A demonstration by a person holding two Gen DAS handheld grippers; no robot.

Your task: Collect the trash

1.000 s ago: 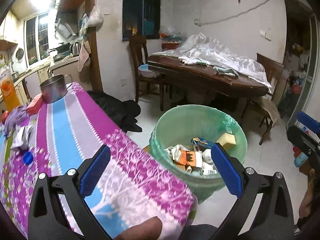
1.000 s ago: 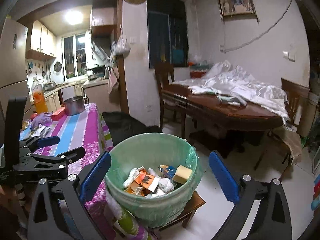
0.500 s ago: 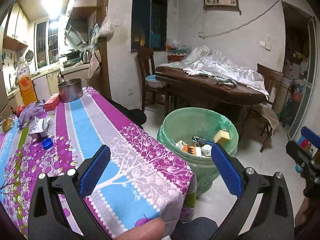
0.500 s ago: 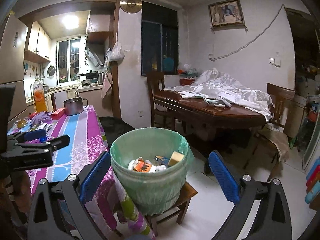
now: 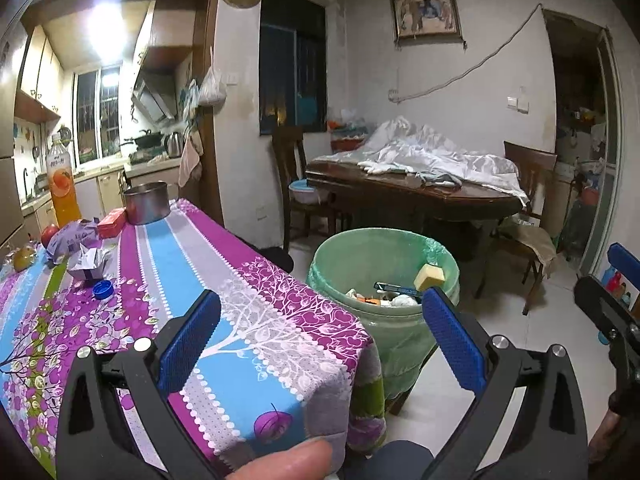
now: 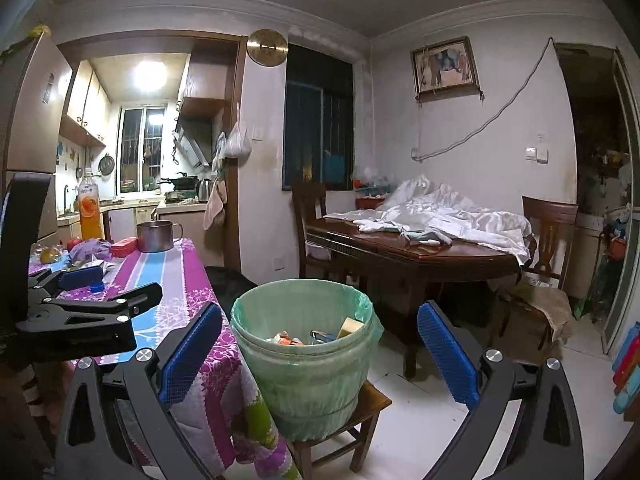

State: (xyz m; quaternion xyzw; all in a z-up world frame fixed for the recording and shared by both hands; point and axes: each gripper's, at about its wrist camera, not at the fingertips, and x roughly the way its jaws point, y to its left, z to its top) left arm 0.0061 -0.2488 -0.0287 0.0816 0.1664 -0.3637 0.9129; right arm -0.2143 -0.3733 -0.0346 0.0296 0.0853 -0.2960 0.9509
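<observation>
**Both grippers empty by the trash bin**

While the left gripper [image 5: 320, 336] hangs over the near corner of the table [image 5: 256, 364] with its blue fingers [image 5: 188, 344] spread wide and nothing between them, a fingertip [image 5: 288, 462] shows at the bottom edge of that view. The right gripper [image 6: 318, 350] is likewise spread wide and empty, its pads framing the bin [image 6: 308, 364] from farther back. In the right wrist view the left gripper shows side-on above the tablecloth, at the left edge.

Just beside the table's end stands the bin, lined with a green bag and resting on a low wooden stool [image 6: 360, 412]. Inside it lie a yellow sponge [image 5: 429, 276], an orange wrapper [image 6: 286, 338] and other scraps too small to tell apart.

Farther along the purple and blue tablecloth lie a blue bottle cap [image 5: 103, 289], a crumpled white paper [image 5: 86, 264] just behind it and a purple bag [image 5: 74, 238]. Near these sit a red box [image 5: 113, 216], two pieces of fruit, a metal pot [image 5: 147, 202] and a tall bottle of orange drink [image 5: 62, 184] at the far end.

Across the room, well apart from the bin, a dark wooden dining table [image 6: 416, 252] carries a heap of white cloth [image 6: 444, 216], with wooden chairs around it. A framed picture [image 6: 446, 66] hangs on the wall above.
</observation>
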